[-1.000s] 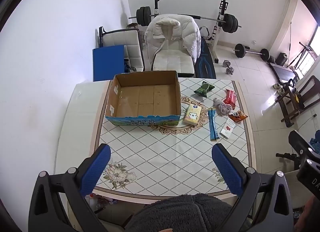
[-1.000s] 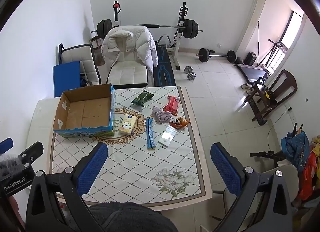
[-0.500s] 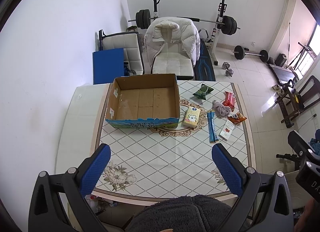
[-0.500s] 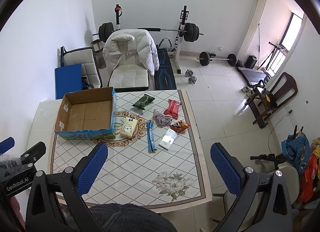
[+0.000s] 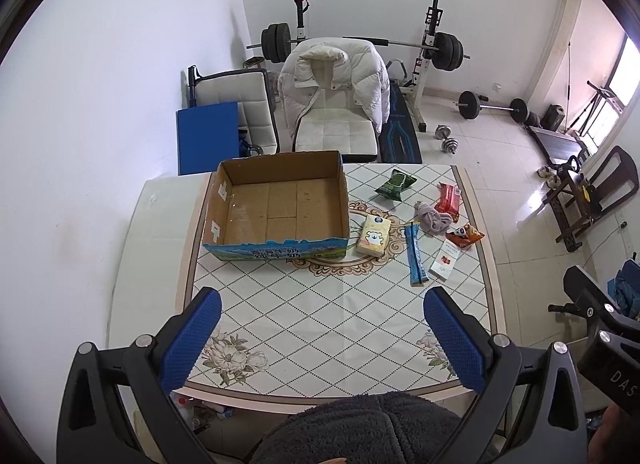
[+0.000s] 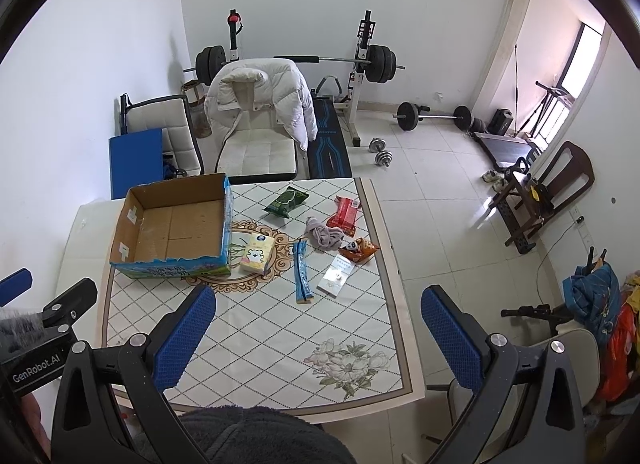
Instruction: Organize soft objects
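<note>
An open, empty cardboard box point(image 5: 280, 204) point(image 6: 176, 224) stands on the far left of the tiled table point(image 5: 320, 324). To its right lie a yellow tissue pack point(image 5: 373, 239) point(image 6: 257, 253), a green pouch point(image 5: 395, 184), a crumpled grey cloth point(image 5: 434, 217) point(image 6: 325, 235), a red pack point(image 5: 448, 197), a blue strip point(image 5: 415, 255), an orange snack bag point(image 5: 464, 235) and a white card box point(image 5: 444, 262). My left gripper point(image 5: 322, 328) and right gripper point(image 6: 318, 324) are both open and empty, held high above the table's near edge.
A chair with a white puffer jacket point(image 5: 336, 80) stands behind the table, beside a second chair and a blue board point(image 5: 208, 136). A barbell rack point(image 5: 432, 44), dumbbells and a wooden chair point(image 5: 592, 192) stand on the tiled floor to the right.
Both grippers have drawn back and up a little, so the table and its objects look smaller and farther. Nothing on the table has moved.
</note>
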